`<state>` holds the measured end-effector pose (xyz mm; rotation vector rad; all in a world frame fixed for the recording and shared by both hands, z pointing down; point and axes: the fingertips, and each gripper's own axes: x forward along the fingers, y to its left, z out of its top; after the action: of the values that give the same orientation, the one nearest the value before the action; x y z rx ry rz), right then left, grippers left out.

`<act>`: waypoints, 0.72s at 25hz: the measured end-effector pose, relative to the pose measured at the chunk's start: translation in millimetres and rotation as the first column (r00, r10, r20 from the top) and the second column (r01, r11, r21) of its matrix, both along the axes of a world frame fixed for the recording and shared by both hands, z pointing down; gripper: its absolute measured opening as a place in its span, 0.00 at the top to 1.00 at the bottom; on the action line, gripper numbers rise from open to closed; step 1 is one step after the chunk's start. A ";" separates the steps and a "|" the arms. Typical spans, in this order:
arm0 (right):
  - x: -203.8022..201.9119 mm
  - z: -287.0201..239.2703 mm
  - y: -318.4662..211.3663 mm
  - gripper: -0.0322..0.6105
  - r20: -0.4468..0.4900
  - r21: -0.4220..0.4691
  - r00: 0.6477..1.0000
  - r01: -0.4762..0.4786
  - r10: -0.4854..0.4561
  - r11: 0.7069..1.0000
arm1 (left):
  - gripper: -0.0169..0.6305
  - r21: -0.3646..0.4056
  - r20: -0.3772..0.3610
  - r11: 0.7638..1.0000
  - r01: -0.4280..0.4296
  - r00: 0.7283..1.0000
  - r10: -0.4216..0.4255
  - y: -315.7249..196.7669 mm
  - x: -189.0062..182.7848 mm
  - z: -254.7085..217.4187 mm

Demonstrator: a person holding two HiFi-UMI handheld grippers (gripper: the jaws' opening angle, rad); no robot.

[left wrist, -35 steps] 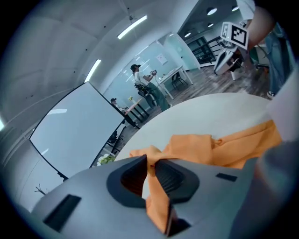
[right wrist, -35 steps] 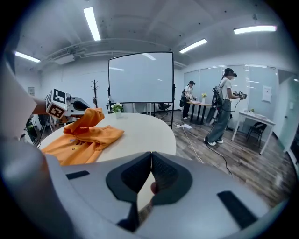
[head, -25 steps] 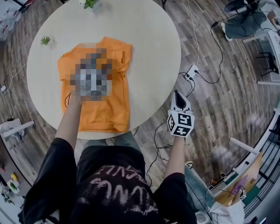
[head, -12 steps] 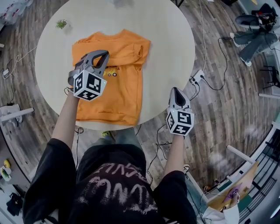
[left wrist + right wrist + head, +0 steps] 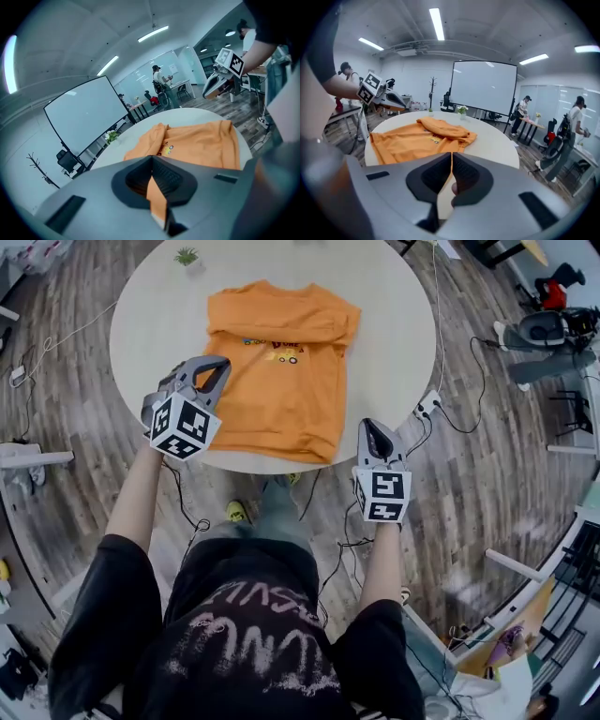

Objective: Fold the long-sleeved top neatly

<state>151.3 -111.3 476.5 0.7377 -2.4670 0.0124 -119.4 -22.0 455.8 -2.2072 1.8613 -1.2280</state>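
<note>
Soft matt orange cloth top (image 5: 281, 371), smooth pale matt worktop (image 5: 394, 324), wood-plank floor (image 5: 487, 474) with dull sheen, grey matt plastic left gripper (image 5: 208, 369) and right gripper (image 5: 373, 431), ribbed black pads (image 5: 164, 176)

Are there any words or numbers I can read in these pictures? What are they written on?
Nothing here can be read for sure.
Orange top: the small colourful chest print is too small to read.
Person's black shirt: the big pale lettering is upside down and warped, so it is not legible.
Marker cubes: only black-and-white squares, no letters.
White screen: blank.
</note>
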 end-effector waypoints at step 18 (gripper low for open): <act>3.8 83.0 103.5 0.66 -0.311 -0.087 0.918 0.231 -0.247 0.969 | 0.69 -0.354 -0.001 0.928 -0.113 0.993 0.120 152.7 41.8 103.4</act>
<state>155.1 -7.8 559.5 0.3768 -2.2176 -0.1290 -77.6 130.8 559.1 -2.4181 1.5744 -1.6673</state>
